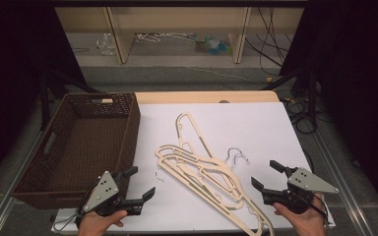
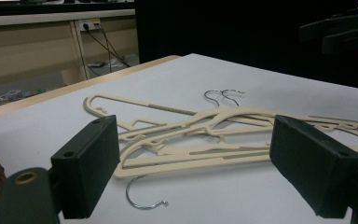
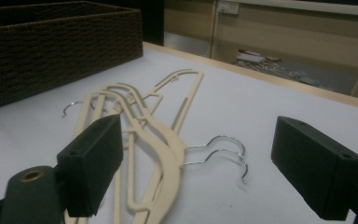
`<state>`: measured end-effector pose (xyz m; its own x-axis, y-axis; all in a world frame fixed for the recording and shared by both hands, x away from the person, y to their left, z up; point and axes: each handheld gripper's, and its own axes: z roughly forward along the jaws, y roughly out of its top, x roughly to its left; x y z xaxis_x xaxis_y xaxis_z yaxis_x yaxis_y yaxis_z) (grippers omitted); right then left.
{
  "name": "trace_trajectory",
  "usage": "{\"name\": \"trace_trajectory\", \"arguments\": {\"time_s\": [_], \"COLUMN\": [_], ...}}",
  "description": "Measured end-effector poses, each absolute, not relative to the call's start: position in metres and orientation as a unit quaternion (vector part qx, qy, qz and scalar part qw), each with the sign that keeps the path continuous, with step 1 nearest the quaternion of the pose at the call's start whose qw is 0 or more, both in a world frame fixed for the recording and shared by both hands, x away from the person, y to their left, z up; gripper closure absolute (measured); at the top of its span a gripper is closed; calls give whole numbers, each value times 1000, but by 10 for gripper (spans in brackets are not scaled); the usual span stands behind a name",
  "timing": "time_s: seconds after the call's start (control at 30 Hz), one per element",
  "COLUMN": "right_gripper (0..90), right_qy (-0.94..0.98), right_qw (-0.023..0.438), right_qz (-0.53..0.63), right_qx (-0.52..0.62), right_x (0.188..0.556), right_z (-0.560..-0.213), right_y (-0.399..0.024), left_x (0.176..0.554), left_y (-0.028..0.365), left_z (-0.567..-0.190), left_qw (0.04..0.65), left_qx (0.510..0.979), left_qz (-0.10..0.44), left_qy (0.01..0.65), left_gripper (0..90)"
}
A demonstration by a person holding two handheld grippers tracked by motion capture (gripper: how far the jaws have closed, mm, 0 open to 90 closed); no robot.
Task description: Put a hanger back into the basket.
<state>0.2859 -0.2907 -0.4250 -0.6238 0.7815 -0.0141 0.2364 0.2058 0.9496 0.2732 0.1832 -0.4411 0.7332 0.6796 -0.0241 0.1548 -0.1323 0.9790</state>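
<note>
White table (image 1: 256, 123) fills most of the high view, pale wood edge at the far side, cluttered floor and shelf legs beyond it. Next biggest: dark brown woven basket (image 1: 78, 142) at the table's left, empty, handle cutouts in its walls, open top facing up; probably the drop spot for the hangers, since it sits just beside the pile. Pile of cream hangers (image 1: 204, 169) lies flat mid-table, overlapping and crossed, one pointing toward the far edge, the others running diagonally toward the near right corner; metal hooks (image 1: 237, 156) stick out on the right side, one more hook (image 1: 159, 174) pokes out on the left near the basket. They look tangled, so a pickup likely needs one lifted off the stack at a time. Left gripper (image 1: 140, 184) sits low at the near edge by the basket corner, jaws spread wide, nothing between them, aimed across at the pile. Right gripper (image 1: 271, 175) at the near right, jaws likewise released and empty, pointing at the hanger ends and hooks. Both held back off the pile, apart from it, looks like a ready pose before reaching in. No brand, label or readable writing anywhere.
</note>
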Motion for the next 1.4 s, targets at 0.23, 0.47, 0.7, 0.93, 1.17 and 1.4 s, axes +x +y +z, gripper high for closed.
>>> {"name": "trace_trajectory", "arguments": {"time_s": [0.23, 0.47, 0.7, 0.93, 1.17, 1.4], "right_gripper": [207, 225, 310, 421, 498, 601], "right_qy": [743, 763, 785, 812, 843, 861], "right_qw": [245, 224, 188, 115, 73, 49], "right_qz": [517, 493, 460, 413, 358, 332], "right_qx": [348, 354, 369, 395, 395, 381], "right_x": [287, 289, 291, 293, 293, 298], "right_z": [-427, -431, -437, -449, -463, -471], "right_y": [-290, -289, -290, -292, -286, -278], "left_x": [273, 273, 274, 272, 273, 273], "left_y": [183, 181, 180, 178, 177, 176], "left_z": [-441, -442, -443, -443, -444, -444], "left_qw": [588, 586, 588, 583, 584, 575], "left_qx": [723, 727, 729, 730, 732, 742], "left_qz": [221, 217, 216, 212, 210, 213], "left_qy": [288, 286, 277, 287, 281, 272], "left_gripper": [160, 160, 159, 159, 159, 160]}}
